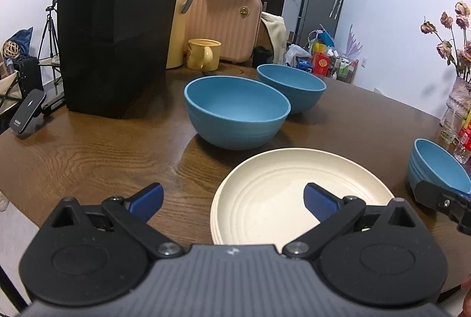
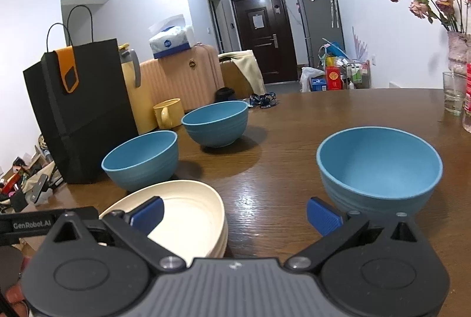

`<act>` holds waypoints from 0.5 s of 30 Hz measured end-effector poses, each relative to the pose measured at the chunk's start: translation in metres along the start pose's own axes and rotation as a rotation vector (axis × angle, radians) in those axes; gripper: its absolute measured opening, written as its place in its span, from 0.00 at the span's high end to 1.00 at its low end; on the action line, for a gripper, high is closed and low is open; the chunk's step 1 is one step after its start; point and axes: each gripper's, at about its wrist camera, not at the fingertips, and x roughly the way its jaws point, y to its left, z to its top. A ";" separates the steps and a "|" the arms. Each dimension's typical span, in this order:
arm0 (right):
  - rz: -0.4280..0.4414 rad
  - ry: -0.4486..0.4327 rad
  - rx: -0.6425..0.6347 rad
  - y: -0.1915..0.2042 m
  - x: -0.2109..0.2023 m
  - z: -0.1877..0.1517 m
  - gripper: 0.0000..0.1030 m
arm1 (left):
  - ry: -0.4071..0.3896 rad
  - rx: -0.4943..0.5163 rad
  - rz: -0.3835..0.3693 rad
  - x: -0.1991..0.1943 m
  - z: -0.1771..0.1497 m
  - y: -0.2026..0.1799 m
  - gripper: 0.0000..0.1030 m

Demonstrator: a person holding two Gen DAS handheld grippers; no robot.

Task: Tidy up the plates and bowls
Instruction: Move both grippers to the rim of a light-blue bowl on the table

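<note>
I hold both tongs, left (image 1: 232,200) and right (image 2: 234,212), wide over the worktop (image 1: 88,152) by the cream plates (image 1: 282,187), "GenRobot.AI" readable at near left.

I was in a lived-in home: a dark front door (image 2: 260,36), a grey fridge (image 2: 319,23), a pink suitcase (image 2: 179,76), and dried roses in a vase (image 2: 457,52) at my wooden counter's (image 2: 265,170) right edge.

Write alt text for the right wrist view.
The open right claw hovers over a wooden table, between a stack of cream plates and a blue bowl. Two more blue bowls sit beyond, beside a black bag.
</note>
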 end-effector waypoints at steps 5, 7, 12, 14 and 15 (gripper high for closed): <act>-0.009 -0.011 0.023 -0.010 -0.005 0.000 0.00 | -0.005 0.011 -0.006 -0.002 0.003 -0.009 0.00; -0.011 -0.031 0.040 -0.016 -0.010 0.003 0.00 | -0.010 0.020 -0.012 -0.003 0.005 -0.015 0.00; -0.037 -0.092 0.065 -0.034 -0.028 0.012 0.00 | -0.022 0.043 -0.044 -0.007 0.013 -0.030 0.00; -0.054 -0.113 0.073 -0.043 -0.035 0.016 0.00 | -0.021 0.049 -0.062 -0.007 0.017 -0.039 0.00; -0.063 -0.121 0.077 -0.047 -0.039 0.018 0.00 | -0.022 0.054 -0.072 -0.007 0.019 -0.044 0.00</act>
